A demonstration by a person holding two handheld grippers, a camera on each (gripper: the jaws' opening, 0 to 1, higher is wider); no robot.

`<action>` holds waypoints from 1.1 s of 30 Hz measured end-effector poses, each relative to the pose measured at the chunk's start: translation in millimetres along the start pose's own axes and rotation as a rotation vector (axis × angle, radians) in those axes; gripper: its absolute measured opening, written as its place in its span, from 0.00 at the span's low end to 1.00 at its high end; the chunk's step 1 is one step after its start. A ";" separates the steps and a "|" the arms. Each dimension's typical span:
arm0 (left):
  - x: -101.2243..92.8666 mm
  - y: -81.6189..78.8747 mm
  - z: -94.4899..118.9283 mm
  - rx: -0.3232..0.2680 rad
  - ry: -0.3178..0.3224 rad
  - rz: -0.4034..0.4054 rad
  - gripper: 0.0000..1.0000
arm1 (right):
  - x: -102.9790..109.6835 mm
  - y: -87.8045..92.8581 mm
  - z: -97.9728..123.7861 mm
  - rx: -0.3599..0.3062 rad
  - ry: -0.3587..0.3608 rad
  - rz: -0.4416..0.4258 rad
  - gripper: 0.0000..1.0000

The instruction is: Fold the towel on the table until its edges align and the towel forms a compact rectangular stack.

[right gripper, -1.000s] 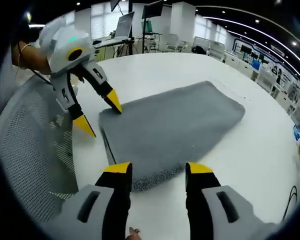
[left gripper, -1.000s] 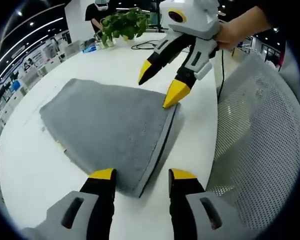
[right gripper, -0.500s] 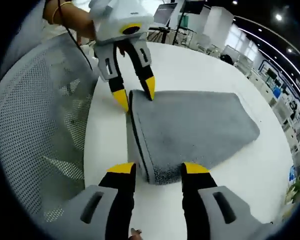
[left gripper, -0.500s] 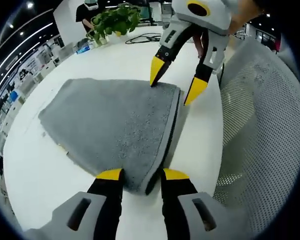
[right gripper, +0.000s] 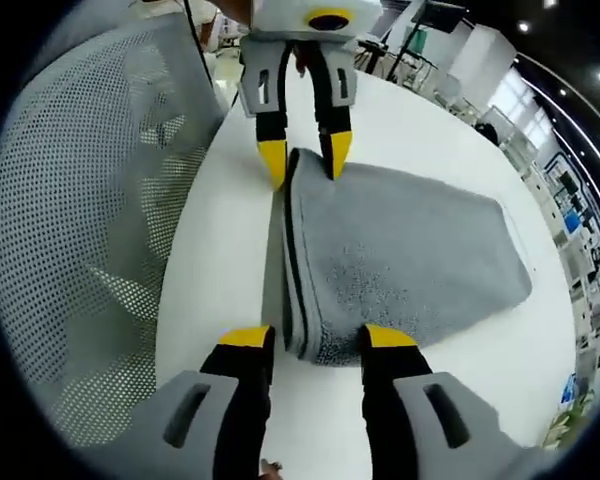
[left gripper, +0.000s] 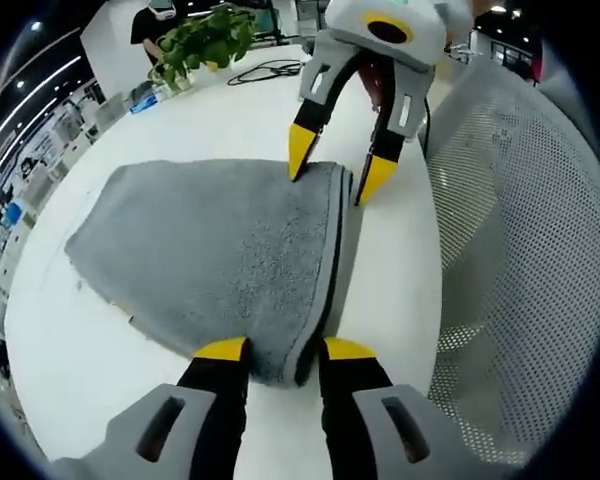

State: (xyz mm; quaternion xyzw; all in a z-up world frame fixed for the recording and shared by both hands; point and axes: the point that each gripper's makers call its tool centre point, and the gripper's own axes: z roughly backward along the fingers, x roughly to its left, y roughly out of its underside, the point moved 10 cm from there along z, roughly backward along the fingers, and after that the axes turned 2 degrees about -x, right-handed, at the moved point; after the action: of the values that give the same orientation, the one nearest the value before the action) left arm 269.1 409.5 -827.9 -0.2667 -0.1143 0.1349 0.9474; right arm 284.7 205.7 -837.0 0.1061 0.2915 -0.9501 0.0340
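The grey towel (left gripper: 210, 255) lies folded on the white table (left gripper: 130, 120), its doubled edge running along the side by the chair. My left gripper (left gripper: 284, 350) is shut on the near corner of that edge, which fills the gap between its yellow-tipped jaws. My right gripper (left gripper: 338, 172) holds the far corner, one fingertip on the towel top and one beside the edge. In the right gripper view, the towel (right gripper: 400, 250) spreads to the right. My right gripper (right gripper: 317, 342) grips its corner there, and the left gripper (right gripper: 305, 158) grips the opposite end.
A grey mesh chair back (left gripper: 510, 230) stands close along the table edge beside the towel, as the chair (right gripper: 80, 220) does in the right gripper view. A potted plant (left gripper: 195, 40) and a black cable (left gripper: 265, 72) sit at the table's far side.
Both pairs of jaws narrowed from wide open onto the towel's two corners. Both views swung to line up along the folded edge.
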 end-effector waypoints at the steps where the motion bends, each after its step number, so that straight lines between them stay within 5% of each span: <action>1: 0.5 -0.2 -0.1 0.004 0.002 -0.004 0.27 | -1.0 0.2 -0.2 0.000 -0.008 -0.008 0.32; 12: 7.2 -4.2 -1.5 0.038 0.033 -0.110 0.18 | -7.0 -0.7 4.0 -0.019 -0.045 -0.029 0.26; 18: 10.5 -2.9 -2.3 0.043 0.017 -0.131 0.12 | -11.6 2.8 1.9 -0.054 -0.014 -0.127 0.19; 27: 10.6 -3.8 -2.8 0.045 -0.005 -0.103 0.10 | -13.3 3.3 -0.7 -0.056 -0.005 -0.193 0.13; 33: 14.3 3.1 -1.1 -0.018 0.002 0.008 0.10 | -11.4 4.3 -0.8 -0.071 0.009 -0.234 0.13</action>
State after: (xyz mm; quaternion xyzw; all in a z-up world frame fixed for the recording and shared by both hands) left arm 282.3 416.1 -828.4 -0.2760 -0.1134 0.1372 0.9445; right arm 296.6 202.6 -837.5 0.0744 0.3355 -0.9361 -0.0747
